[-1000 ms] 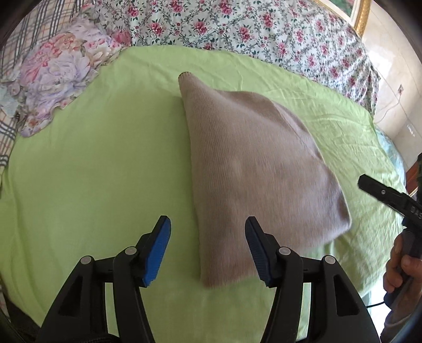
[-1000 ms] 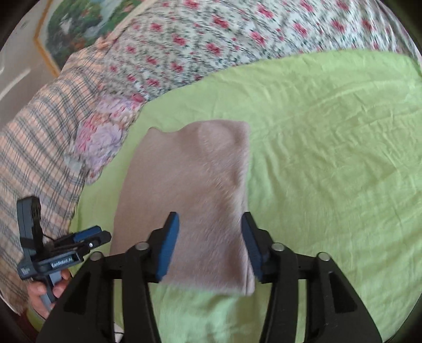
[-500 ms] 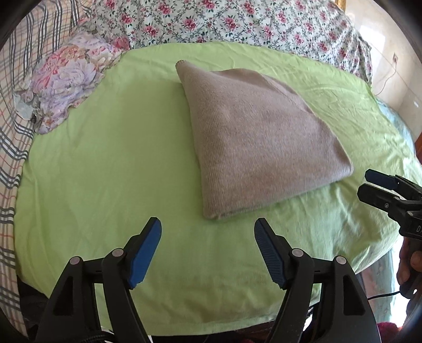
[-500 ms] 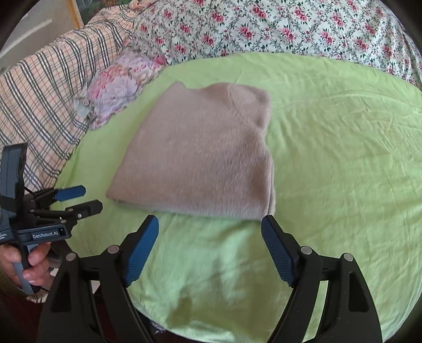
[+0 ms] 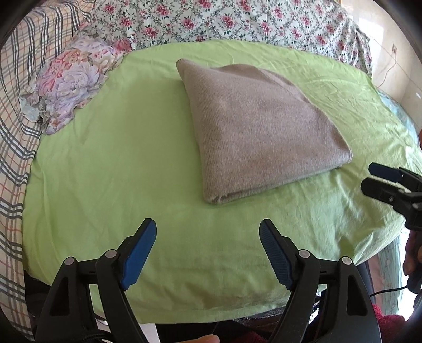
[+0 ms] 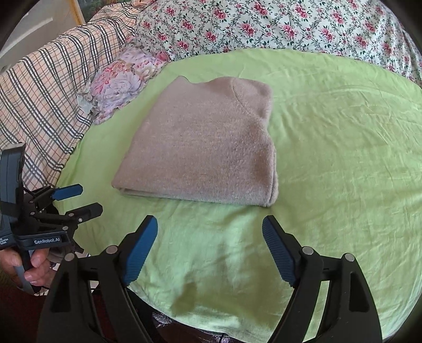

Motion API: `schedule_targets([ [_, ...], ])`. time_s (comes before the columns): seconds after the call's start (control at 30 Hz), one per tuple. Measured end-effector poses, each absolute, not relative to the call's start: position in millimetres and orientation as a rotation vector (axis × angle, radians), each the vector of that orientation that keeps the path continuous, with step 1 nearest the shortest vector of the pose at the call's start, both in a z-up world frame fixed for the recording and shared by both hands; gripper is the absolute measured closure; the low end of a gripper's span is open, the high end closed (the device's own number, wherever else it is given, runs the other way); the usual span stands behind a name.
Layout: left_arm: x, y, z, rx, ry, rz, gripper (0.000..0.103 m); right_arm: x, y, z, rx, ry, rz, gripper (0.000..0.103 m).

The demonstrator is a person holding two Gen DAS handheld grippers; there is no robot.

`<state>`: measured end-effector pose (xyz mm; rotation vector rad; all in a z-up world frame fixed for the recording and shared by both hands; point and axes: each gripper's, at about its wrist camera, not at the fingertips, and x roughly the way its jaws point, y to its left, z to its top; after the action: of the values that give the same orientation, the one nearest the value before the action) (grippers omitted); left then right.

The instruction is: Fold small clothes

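I see the folded sweater (image 5: pixel 253 132) lying on the bed sheet (image 5: pixel 118 171), a pillow (image 5: pixel 71 84) to its left, floral bedding (image 5: pixel 224 18) behind.

Green sheet (image 5: pixel 110 168), floral quilt (image 5: pixel 237 21), plaid blanket (image 6: pixel 44 87).

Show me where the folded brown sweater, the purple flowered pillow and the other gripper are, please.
folded brown sweater (image 5: pixel 258 137): left wrist view, middle of its top layer.
purple flowered pillow (image 5: pixel 76 79): left wrist view, centre of its flowered cover.
left gripper (image 6: pixel 76 201): right wrist view, between its two open fingertips.
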<state>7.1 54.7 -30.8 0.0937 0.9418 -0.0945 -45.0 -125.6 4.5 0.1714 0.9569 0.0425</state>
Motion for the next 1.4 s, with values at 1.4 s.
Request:
schedule_targets([
  [1.4,69.5,39.6,-6.7,0.151,0.906,-0.014,0.012,21.1,-121.5,12.7,0.128,0.986,0.072,0.016],
])
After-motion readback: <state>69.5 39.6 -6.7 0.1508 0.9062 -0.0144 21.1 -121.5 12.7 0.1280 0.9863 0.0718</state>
